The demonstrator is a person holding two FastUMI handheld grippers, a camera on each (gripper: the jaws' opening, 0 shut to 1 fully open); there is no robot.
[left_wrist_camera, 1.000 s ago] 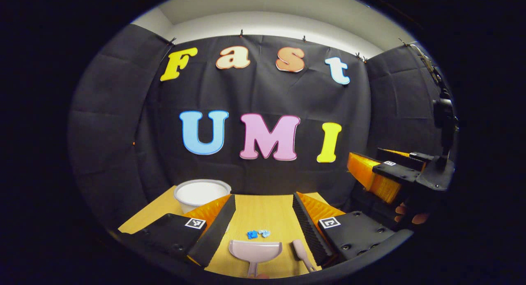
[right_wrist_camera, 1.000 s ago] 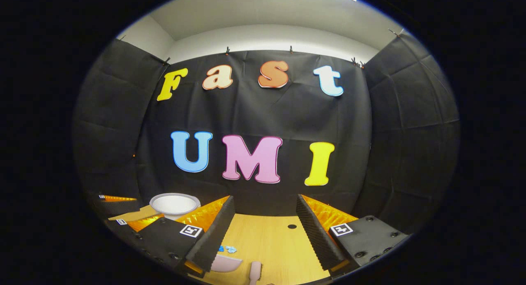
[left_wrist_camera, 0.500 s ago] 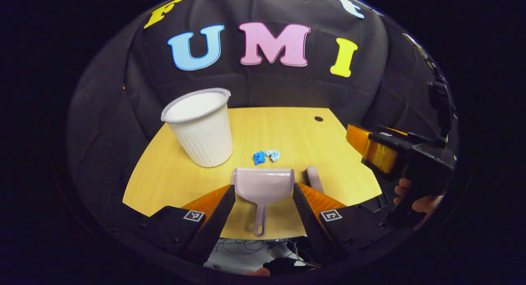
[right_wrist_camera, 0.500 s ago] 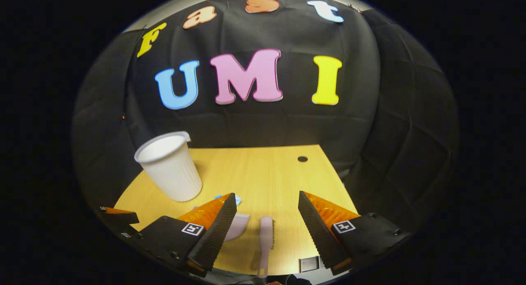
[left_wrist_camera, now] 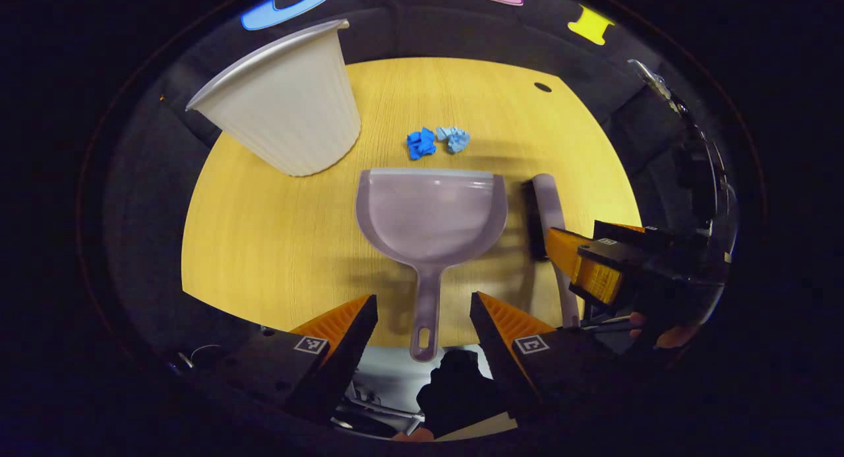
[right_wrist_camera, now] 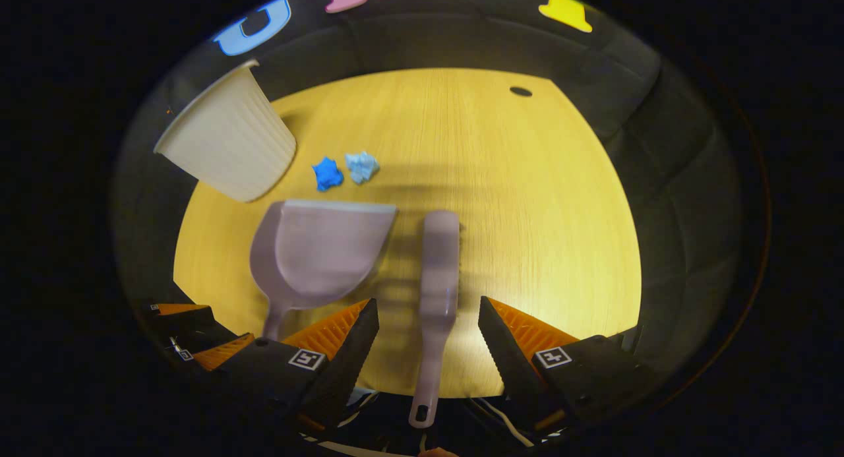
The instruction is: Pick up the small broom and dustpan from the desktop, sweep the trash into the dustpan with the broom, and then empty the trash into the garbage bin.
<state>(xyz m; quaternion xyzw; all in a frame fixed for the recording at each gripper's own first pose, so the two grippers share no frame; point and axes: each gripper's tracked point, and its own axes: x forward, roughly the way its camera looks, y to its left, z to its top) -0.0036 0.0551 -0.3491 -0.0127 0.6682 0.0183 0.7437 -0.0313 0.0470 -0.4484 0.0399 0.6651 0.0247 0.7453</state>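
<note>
Overhead, left tool (left_wrist_camera: 422, 318) spread astride dustpan (left_wrist_camera: 432, 213) handle; right tool (right_wrist_camera: 427, 325) spread astride broom (right_wrist_camera: 438, 272); neither touching.

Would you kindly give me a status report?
Both grippers open, left straddling dustpan handle, right straddling broom handle. Neither grasped. Trash ahead, unswept.
</note>
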